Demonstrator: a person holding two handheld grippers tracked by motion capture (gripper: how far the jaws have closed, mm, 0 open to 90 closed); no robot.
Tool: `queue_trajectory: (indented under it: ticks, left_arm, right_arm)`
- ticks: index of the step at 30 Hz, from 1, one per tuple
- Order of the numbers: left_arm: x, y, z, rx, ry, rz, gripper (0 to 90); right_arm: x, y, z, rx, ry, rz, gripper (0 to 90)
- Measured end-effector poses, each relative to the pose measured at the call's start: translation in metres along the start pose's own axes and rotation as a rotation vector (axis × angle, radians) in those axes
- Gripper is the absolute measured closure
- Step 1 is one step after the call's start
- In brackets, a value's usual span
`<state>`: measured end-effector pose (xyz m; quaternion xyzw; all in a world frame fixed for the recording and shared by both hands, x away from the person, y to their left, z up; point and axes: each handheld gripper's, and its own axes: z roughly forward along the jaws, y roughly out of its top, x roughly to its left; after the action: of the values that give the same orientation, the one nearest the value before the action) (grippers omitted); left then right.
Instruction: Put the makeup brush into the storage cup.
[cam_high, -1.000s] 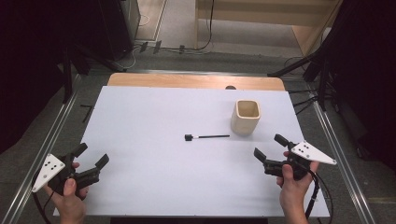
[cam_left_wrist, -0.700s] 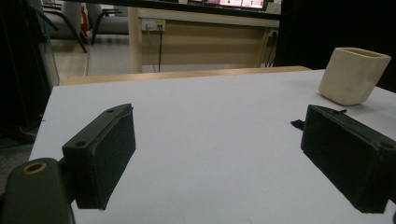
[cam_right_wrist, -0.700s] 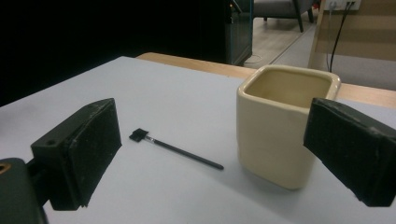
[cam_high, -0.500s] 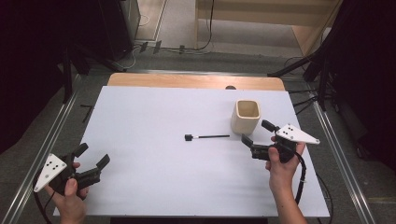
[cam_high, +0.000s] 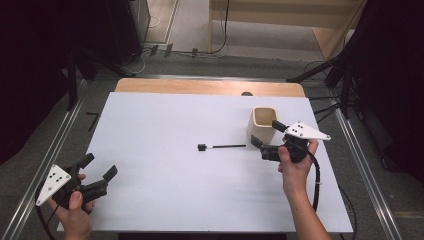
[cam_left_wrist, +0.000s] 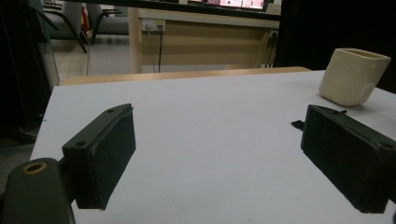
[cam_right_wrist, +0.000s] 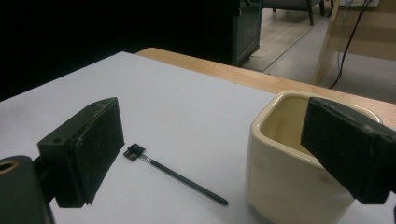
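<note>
the right gripper hangs just over the table with its jaws spread wide and nothing between them. one jaw sits by the near wall of the cup, the other lower on the brush's side. in the right gripper view the cup stands right in front of the far jaw, and whether that jaw touches its rim cannot be told. the brush lies flat on the table just left of the cup, thin handle toward the gripper, small head away — my guess is the wide opening is set for coming down around that handle. the cup stands upright and empty, close enough to take the brush.

the left gripper rests low at the near left corner, jaws also spread and empty — well apart from both things, probably just parked.
</note>
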<state>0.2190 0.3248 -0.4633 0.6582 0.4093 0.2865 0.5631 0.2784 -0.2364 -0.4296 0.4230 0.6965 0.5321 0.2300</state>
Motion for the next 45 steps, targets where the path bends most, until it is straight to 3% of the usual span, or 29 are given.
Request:
queue_trajectory:
  ticks: [14,18,30,40,45]
  left_arm:
    - [0.0,0.0,0.0,0.0,0.0,0.001,10.6]
    - [-0.001,0.0,0.0,-0.001,-0.001,0.002,10.6]
    - [-0.001,0.0,0.001,0.0,-0.004,0.006,10.5]
    - [-0.001,0.0,0.001,0.005,-0.005,0.009,10.6]
    - [-0.001,0.0,0.001,0.005,-0.008,0.008,10.6]
  right_arm:
    - [0.004,0.014,0.02,0.076,0.053,-0.058,4.5]
    - [0.007,0.017,0.03,0.118,0.075,-0.096,4.8]
    - [0.012,0.021,0.048,0.181,0.092,-0.151,8.5]
    - [0.017,0.022,0.07,0.289,0.141,-0.22,13.6]
    - [0.018,0.02,0.088,0.411,0.173,-0.263,14.1]
